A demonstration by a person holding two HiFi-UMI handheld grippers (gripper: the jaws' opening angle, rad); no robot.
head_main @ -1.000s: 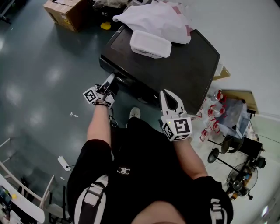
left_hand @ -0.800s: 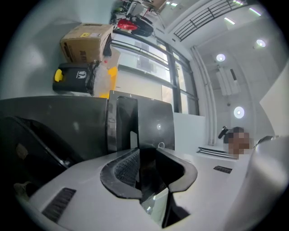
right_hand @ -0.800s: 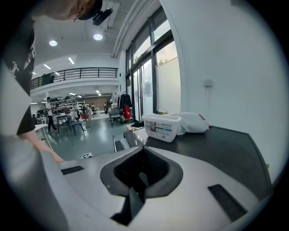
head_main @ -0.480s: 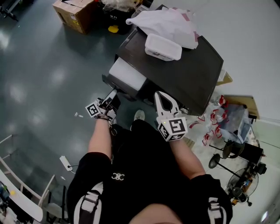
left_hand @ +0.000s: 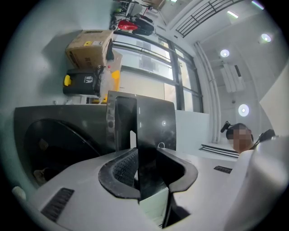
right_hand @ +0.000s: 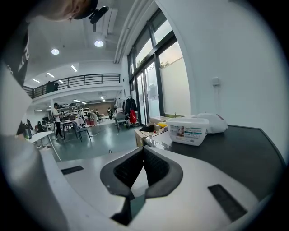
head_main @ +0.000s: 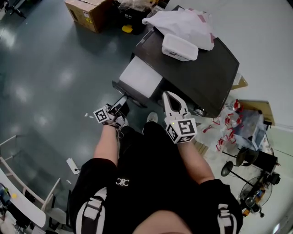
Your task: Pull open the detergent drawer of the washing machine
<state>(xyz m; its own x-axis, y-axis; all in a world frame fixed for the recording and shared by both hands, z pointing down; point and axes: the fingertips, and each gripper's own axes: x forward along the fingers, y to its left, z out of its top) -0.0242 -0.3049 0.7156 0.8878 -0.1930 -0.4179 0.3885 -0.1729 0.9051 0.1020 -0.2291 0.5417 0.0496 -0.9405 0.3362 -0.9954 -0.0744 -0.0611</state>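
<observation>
At the far left of the head view a cardboard box (head_main: 89, 9) sits on the floor (head_main: 41, 68). The left tool (head_main: 120, 106) is clamped on the front of the detergent drawer (head_main: 139, 78). In the left gripper view its two pads press from both sides on the drawer's dark front panel (left_hand: 151, 122). The panel stands upright between the jaws, which are held part-way apart by it. The drawer stands well out from the washing machine (head_main: 201, 82), its pale top facing up, reaching from the machine's front toward the left tool. I cannot make out what lies inside the drawer. Just to its right the right tool (head_main: 173, 98) hovers by the machine's front edge, its jaws brought together on nothing. On the machine's dark top rest a white lidded box (head_main: 179, 47) and a white bag (head_main: 183, 23).
</observation>
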